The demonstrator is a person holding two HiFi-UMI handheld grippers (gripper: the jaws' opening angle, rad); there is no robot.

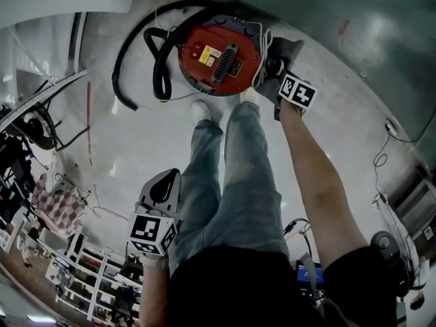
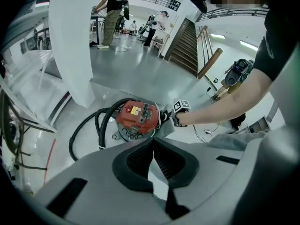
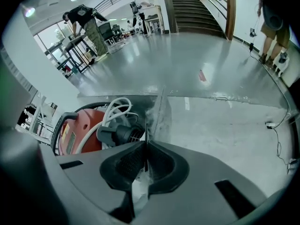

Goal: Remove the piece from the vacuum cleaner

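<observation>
The red vacuum cleaner (image 1: 219,58) stands on the grey floor in front of the person's feet, with its black hose (image 1: 139,46) looped to the left. My right gripper (image 1: 277,65) is down at the vacuum's right side, shut on the edge of a thin grey flat piece (image 1: 289,48). In the right gripper view the piece (image 3: 161,112) rises edge-on from between the pads, beside the white cord (image 3: 111,110) and a black hose socket (image 3: 119,134). My left gripper (image 1: 165,177) hangs well back from the vacuum, shut and empty (image 2: 153,142).
The person's legs in jeans (image 1: 235,176) stand between the two grippers. Loose cables (image 1: 381,159) lie on the floor to the right, shelving (image 1: 41,203) crowds the left. A white pillar (image 2: 70,41) and stairs (image 2: 185,46) stand beyond the vacuum.
</observation>
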